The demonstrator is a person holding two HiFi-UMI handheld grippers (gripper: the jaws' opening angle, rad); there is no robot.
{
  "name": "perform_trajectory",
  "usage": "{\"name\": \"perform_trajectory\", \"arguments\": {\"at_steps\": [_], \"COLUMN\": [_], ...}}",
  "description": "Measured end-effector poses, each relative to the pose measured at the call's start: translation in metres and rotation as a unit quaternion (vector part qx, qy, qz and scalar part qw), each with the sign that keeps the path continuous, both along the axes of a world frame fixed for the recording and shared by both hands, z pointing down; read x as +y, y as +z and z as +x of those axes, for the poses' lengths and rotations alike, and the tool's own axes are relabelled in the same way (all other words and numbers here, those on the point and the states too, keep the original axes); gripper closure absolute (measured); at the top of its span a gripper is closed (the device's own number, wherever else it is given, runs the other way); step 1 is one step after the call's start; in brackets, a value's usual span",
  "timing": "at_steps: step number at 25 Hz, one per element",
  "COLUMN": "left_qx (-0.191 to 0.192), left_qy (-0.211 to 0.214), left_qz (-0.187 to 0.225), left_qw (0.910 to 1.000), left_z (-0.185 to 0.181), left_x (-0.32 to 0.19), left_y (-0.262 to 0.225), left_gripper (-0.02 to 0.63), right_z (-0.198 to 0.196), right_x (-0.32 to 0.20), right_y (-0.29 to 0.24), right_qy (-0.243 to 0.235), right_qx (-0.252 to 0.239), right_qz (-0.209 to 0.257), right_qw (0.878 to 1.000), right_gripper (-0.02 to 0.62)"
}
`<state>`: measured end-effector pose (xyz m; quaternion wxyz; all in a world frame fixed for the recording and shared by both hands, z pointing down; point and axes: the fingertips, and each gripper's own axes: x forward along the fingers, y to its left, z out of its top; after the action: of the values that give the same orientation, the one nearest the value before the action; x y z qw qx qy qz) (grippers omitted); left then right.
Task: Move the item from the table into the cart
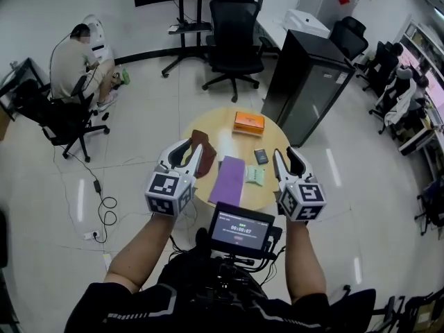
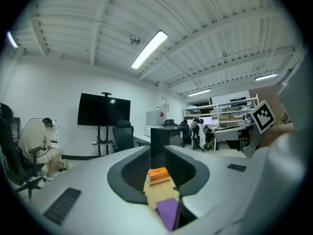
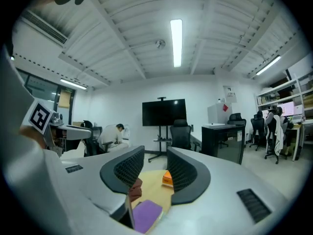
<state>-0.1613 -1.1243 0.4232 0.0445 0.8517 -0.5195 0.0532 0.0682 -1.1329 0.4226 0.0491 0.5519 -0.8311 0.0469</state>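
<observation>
Lying flat, the purple pad (image 1: 231, 179) points lengthwise toward the orange box (image 1: 248, 122).

brown item (image 1: 207, 152) half behind left gripper (image 1: 193, 146), green packet (image 1: 254, 175) too small to identify

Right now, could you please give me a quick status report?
Left hand-held gripper open, empty. Right hand-held gripper open, empty. Orange box on table, untouched. Nothing in the way.
</observation>
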Motion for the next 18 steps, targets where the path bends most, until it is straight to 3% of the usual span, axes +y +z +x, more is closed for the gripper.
{"name": "perform_trajectory", "arguments": {"at_steps": [2,5,8,11,12,18], "left_qx": [0.002,0.011,0.0,-0.02,-0.021,-0.034], "left_qy": [0.013,0.042,0.058,0.055,0.052,0.042], "left_qz": [-0.027,-0.08,-0.109,-0.143,-0.158,-0.233], "left_qw": [0.9996,0.9959,0.9924,0.9879,0.9858,0.971], "left_z": [0.007,0.017,0.026,0.034,0.037,0.077], "left_x": [-0.058,-0.135,-0.195,-0.249,-0.264,-0.341], "left_y": [0.021,0.063,0.107,0.151,0.166,0.255], "left_gripper": [0.495,0.495,0.495,0.491,0.465,0.462], "right_z": [0.002,0.001,0.002,0.01,0.014,0.051], "right_x": [-0.059,-0.134,-0.194,-0.248,-0.263,-0.337], "right_y": [0.028,0.077,0.126,0.177,0.195,0.308], "right_qy": [0.001,0.009,0.012,0.011,0.009,-0.003], "right_qx": [0.007,0.017,0.045,0.06,0.064,0.074], "right_qz": [-0.031,-0.08,-0.124,-0.175,-0.193,-0.289], "right_qw": [1.0,0.997,0.991,0.983,0.979,0.954], "right_gripper": [0.4,0.396,0.396,0.351,0.35,0.35]}}
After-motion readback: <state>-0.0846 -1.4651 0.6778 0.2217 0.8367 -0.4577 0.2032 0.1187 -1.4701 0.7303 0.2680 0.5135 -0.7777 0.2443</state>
